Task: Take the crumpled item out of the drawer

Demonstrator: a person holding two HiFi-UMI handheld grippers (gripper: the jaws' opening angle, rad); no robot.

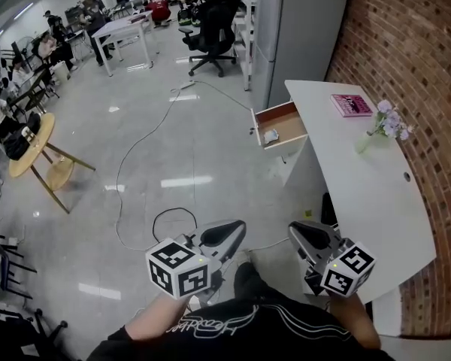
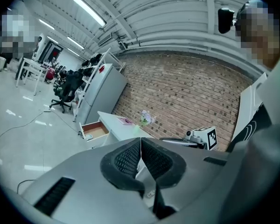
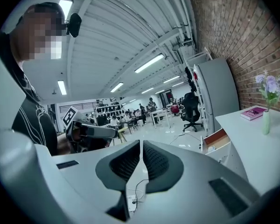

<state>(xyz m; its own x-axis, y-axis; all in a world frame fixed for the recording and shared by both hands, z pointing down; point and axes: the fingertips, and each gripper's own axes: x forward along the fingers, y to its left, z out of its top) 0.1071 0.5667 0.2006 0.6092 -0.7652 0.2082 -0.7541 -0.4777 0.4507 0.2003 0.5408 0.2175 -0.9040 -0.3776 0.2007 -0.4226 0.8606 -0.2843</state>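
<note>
The crumpled item (image 1: 271, 135) is seen near the front of the open drawer (image 1: 289, 125), well ahead of the left gripper (image 1: 239, 226) and the right gripper (image 1: 295, 230), both clenched empty, the right judged slightly nearer.

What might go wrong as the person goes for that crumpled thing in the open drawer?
The cable snakes across the floor near the path; tripping seems possible. The crumpled item sits in the front corner of the drawer, so reaching in may bump its walls. The flower vase stands on the desk nearby and might topple.
</note>
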